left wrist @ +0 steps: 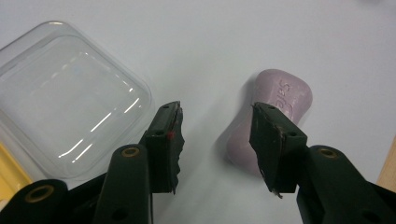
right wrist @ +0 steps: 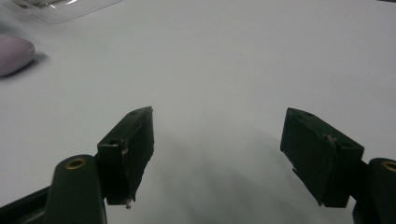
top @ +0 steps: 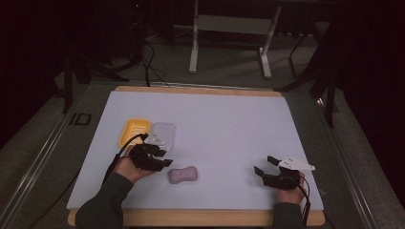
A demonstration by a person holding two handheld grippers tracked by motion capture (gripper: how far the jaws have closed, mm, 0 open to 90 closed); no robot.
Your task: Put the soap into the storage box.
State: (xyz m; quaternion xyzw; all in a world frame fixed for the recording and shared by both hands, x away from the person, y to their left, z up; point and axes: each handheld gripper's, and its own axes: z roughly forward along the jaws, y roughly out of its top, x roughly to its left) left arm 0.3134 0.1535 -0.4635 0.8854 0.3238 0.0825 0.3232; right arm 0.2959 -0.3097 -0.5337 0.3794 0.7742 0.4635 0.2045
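While both hands rest on the white table top, the left gripper has its jaws apart w/ nothing between them, pointing at the pink soap bar. Its right-hand jaw sits over the near edge of the bar in the left gripper view; can't tell if it touches. From the high view the left gripper is just beside the soap, which lies flat on the table, near the front edge, left of centre. Clear plastic lid lies just off the other jaw, apart from it. Next to the lid is a yellow tray; the two look to be touching.

Right gripper: jaws wide apart, wider than the left's, holding nothing, bare table under them. It sits at the front right, well apart from the soap.
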